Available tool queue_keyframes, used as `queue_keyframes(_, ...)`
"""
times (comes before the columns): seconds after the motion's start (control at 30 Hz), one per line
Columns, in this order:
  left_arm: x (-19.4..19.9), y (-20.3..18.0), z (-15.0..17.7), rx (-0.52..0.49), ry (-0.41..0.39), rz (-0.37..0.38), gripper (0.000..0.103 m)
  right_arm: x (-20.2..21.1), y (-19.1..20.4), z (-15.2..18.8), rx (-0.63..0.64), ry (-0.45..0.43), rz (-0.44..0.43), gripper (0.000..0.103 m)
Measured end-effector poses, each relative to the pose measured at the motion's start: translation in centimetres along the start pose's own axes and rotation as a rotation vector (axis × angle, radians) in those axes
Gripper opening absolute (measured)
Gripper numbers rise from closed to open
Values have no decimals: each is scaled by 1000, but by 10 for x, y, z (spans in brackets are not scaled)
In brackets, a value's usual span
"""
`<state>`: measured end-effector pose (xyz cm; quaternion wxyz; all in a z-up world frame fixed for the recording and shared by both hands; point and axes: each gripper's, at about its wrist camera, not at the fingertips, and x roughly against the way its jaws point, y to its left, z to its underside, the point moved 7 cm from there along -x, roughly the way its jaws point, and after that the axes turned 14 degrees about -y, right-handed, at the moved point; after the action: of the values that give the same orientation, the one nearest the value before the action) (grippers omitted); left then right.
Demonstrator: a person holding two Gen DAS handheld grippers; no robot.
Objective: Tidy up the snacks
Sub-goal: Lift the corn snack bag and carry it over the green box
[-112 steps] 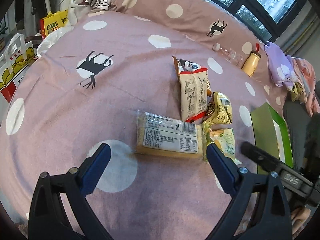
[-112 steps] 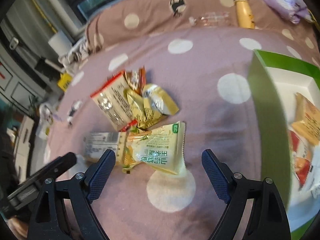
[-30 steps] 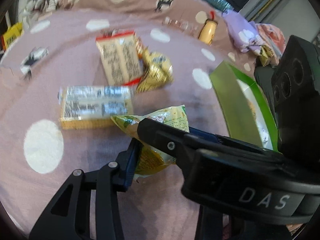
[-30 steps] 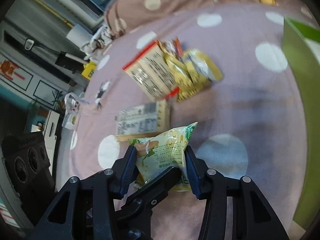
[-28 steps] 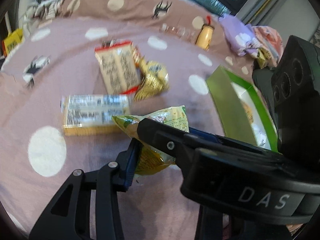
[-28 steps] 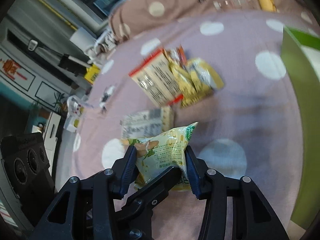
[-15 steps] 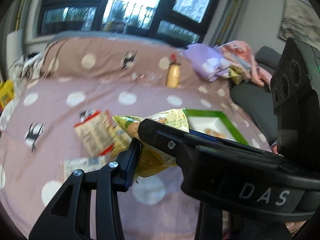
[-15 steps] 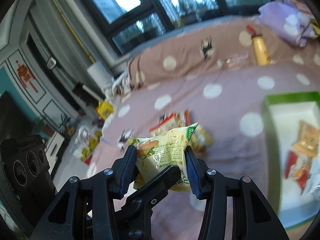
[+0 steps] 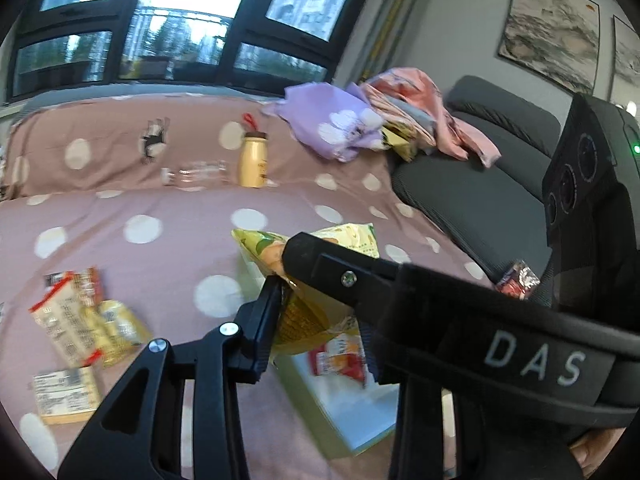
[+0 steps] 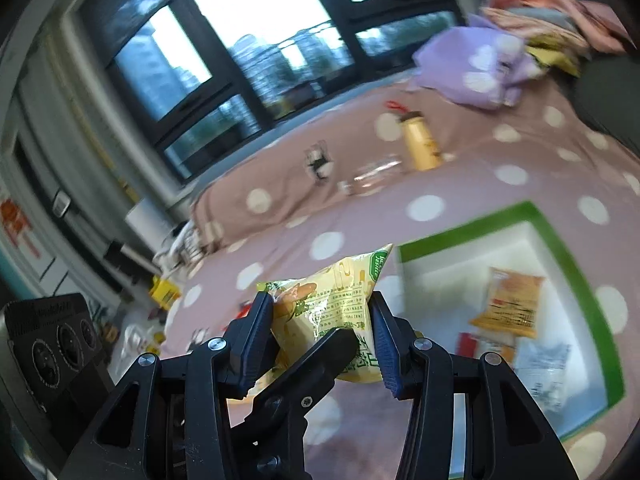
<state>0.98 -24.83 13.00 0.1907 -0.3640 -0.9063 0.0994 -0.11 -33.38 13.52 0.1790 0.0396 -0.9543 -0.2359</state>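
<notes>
Below you, the pink polka-dot bedspread carries the green-rimmed white cardboard box near its right edge. Both tongs, left and right, are clenched on one crinkly yellow-green plastic snack bag, aloft just short of the box. The left tongs have just been closing on it; opposing pulls could tear or drop it.

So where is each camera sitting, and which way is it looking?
Left wrist: on the left gripper, looking along its fingers across the polka-dot bed to the window; the right gripper crosses in front.
Right wrist: on the right gripper, looking over the bed at the green-rimmed box; a left gripper finger pokes in.
Both show: the yellow-green snack bag both grippers are shut on, and the yellow bottle.
</notes>
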Motion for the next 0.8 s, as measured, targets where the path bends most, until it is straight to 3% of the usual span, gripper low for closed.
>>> queue_keyframes(0.13, -32, -20, 12, 3, 65, 53, 35, -1, -37, -6, -62, 17, 80, 51)
queue_keyframes(0.4, -80, -37, 43, 62, 196, 95, 33, -11, -107, 5, -245, 133, 204, 51)
queue_keyframes(0.8, -104, -40, 73, 143, 315, 90, 33, -23, -144, 22, -292, 207, 341, 53)
